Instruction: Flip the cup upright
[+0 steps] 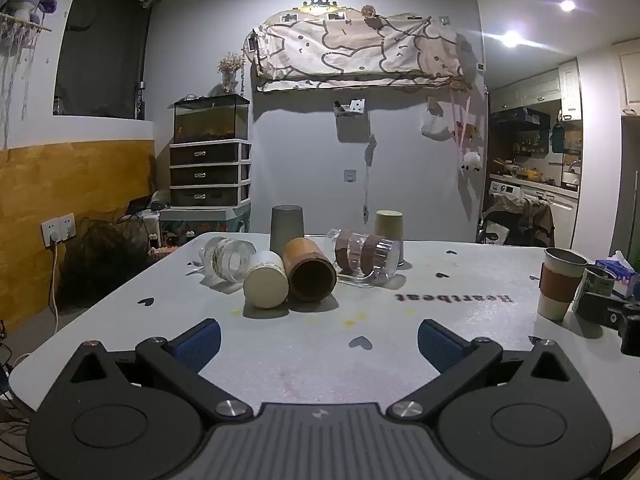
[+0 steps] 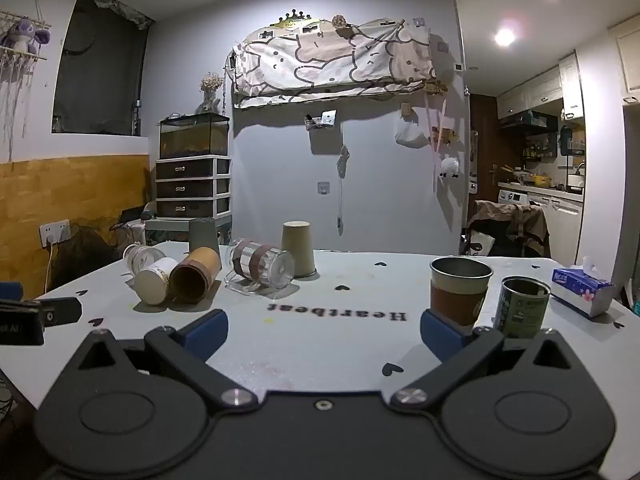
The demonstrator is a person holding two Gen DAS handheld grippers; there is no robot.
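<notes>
Both grippers are hovering low over the near edge of the white counter [image 1: 320,360] printed with small dark hearts. The left gripper [image 1: 319,342] is holding its jaws spread wide with nothing between them, and the right gripper [image 2: 323,334] is doing the same.

Several cups are lying on their sides in a cluster toward the far left of the counter: a brown cylindrical cup [image 1: 310,274] is pointing its open mouth at the left wrist camera, touching a cream-white cup [image 1: 266,284] just to its left. A clear glass with a pale label [image 1: 228,258] is lying behind the cream one. A clear ribbed glass with brown bands [image 1: 366,254] is resting on its side just right of the brown cup.

Behind them, a grey cup [image 1: 286,228] and a tan paper cup [image 1: 389,232] are standing upside down.

Near the right gripper, a metal cup with a brown sleeve [image 2: 459,290] and a green printed tin can [image 2: 522,306] are standing upright, close together. A blue tissue packet [image 2: 582,290] is lying beyond them.
</notes>
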